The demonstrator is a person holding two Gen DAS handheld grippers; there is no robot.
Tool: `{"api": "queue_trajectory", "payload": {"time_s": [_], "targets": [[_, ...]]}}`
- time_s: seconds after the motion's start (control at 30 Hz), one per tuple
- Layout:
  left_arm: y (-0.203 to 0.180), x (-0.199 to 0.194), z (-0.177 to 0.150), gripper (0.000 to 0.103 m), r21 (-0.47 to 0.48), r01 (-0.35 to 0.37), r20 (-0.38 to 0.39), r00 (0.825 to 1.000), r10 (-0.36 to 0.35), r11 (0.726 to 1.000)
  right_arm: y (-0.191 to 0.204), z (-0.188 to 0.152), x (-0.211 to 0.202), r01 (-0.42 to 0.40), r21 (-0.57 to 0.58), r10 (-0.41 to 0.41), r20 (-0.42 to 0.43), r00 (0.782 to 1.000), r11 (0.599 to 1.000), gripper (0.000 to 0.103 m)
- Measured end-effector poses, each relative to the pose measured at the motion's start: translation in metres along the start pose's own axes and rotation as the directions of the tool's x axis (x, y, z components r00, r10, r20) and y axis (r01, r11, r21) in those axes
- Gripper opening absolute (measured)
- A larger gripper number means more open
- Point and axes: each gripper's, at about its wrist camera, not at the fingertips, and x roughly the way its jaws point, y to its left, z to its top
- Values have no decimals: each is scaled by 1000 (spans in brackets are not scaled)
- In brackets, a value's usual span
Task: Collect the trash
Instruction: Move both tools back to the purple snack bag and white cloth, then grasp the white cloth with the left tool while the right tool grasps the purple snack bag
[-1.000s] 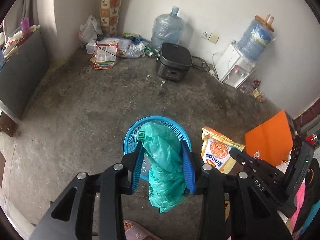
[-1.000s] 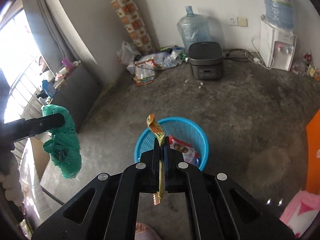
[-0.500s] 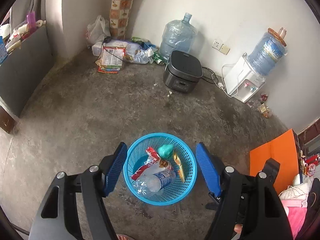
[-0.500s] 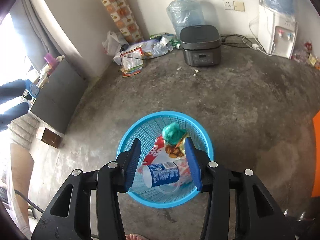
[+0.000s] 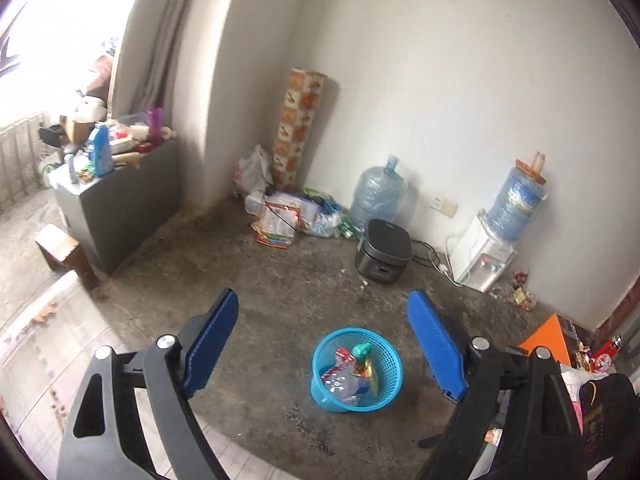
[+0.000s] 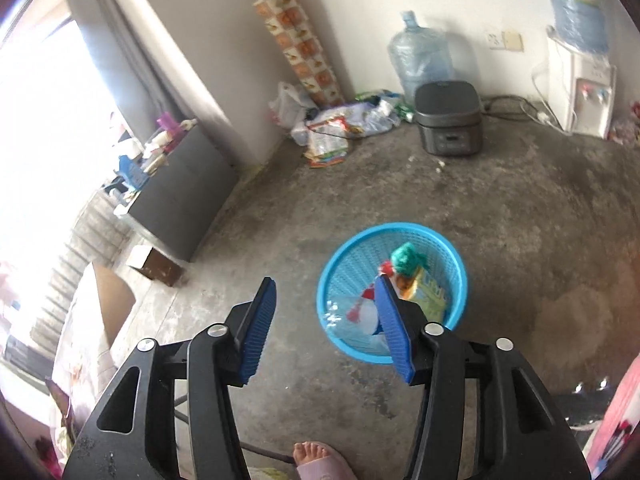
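Observation:
A round blue mesh basket (image 5: 390,376) (image 6: 344,264) stands on the concrete floor. It holds a balled green plastic bag (image 5: 361,349) (image 6: 406,255), snack wrappers and a clear plastic bottle (image 5: 340,384) (image 6: 352,314). My left gripper (image 5: 322,346) is wide open and empty, raised high above the basket. My right gripper (image 6: 325,320) is open and empty, above the basket's near left rim; its right finger hides part of the contents.
A black rice cooker (image 5: 383,250) (image 6: 447,118), a water jug (image 5: 378,198), a water dispenser (image 5: 486,258) and a litter pile (image 5: 288,216) (image 6: 340,128) line the far wall. A grey cabinet (image 5: 116,204) stands left. An orange sheet (image 5: 546,338) lies right. A bare foot (image 6: 320,456) is below.
Both grippers opened and dropped the green bag and the snack wrapper into the basket. Since then both have risen and pulled back, and the left has opened wider.

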Motion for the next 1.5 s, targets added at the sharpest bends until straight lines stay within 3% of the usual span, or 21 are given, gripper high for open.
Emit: {"api": "queue_trajectory", "payload": {"time_s": [0.07, 0.13, 0.27, 0.4, 0.57, 0.7, 0.77, 0.83, 0.9, 1.03, 1.3, 1.5], "targets": [[23, -40, -14, 85, -47, -66, 38, 997, 68, 997, 31, -4, -20, -30, -81, 33, 40, 999, 996, 72], [46, -76, -30, 85, -120, -110, 58, 991, 117, 987, 56, -10, -36, -89, -147, 97, 45, 994, 985, 72], [87, -142, -73, 85, -248, -193, 104, 969, 224, 949, 99, -20, -54, -250, -229, 246, -44, 968, 941, 72], [116, -194, -117, 85, -330, -310, 93, 929, 358, 891, 135, -35, -65, -375, -277, 352, -127, 927, 885, 72], [141, -236, -174, 85, -428, -391, 45, 891, 451, 815, 172, -61, -60, -502, -279, 430, -281, 858, 819, 70], [156, -248, -212, 85, -491, -405, -3, 886, 463, 772, 199, -86, -52, -559, -270, 437, -400, 806, 784, 68], [161, -250, -228, 85, -514, -402, -25, 890, 455, 758, 209, -97, -46, -565, -255, 422, -447, 788, 785, 66], [165, -246, -244, 85, -523, -403, -56, 895, 442, 751, 216, -107, -42, -568, -236, 409, -488, 771, 789, 65], [165, -235, -255, 85, -511, -425, -105, 893, 437, 747, 222, -115, -36, -552, -234, 379, -516, 769, 800, 64], [162, -217, -270, 85, -457, -441, -155, 895, 419, 773, 227, -122, -29, -540, -191, 357, -566, 743, 820, 62], [164, -191, -279, 85, -321, -522, -221, 852, 474, 790, 232, -131, -19, -498, -123, 322, -626, 710, 859, 59], [171, -181, -286, 72, -337, -492, -241, 869, 432, 803, 236, -135, -12, -488, -90, 317, -656, 685, 868, 57]]}}
